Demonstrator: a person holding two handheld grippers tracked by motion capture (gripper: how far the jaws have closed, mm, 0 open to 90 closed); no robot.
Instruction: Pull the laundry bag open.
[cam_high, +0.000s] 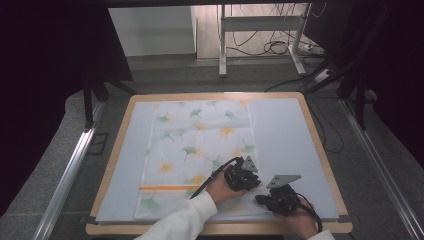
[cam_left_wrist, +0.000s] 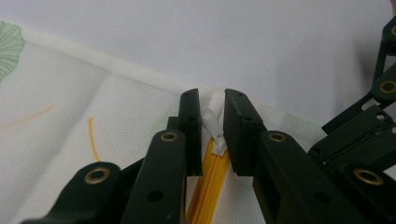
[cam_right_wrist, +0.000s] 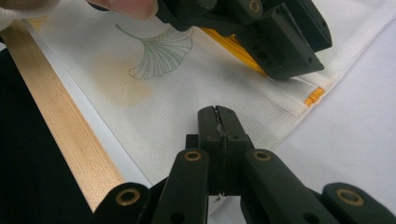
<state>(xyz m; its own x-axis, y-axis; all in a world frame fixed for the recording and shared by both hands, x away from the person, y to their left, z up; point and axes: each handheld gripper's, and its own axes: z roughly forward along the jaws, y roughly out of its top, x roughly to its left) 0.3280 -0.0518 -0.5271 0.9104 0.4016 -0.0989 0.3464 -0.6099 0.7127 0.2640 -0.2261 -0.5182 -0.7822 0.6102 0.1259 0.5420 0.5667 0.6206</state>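
Note:
A white cover (cam_high: 195, 145) printed with green and yellow ginkgo leaves lies flat on a pale blue mat (cam_high: 285, 140). An orange zipper (cam_high: 170, 188) runs across its near end. In the left gripper view the zipper (cam_left_wrist: 208, 186) leads up to a white zipper pull (cam_left_wrist: 212, 122), and my left gripper (cam_left_wrist: 212, 100) is shut on that pull close to the cover's right edge. In the high view the left gripper (cam_high: 254, 183) sits just beyond the right gripper (cam_high: 261, 200). My right gripper (cam_right_wrist: 217, 112) is shut, pinching the cover's fabric (cam_right_wrist: 154, 88) near its corner, a little short of the left gripper (cam_right_wrist: 299, 70).
The mat covers a wooden table (cam_high: 115, 150), whose near edge (cam_right_wrist: 56, 121) runs just beside the cover. The zipper's orange end (cam_right_wrist: 314, 96) shows at the cover's side seam. A white desk frame (cam_high: 260, 30) and floor cables (cam_high: 280, 47) lie beyond the table.

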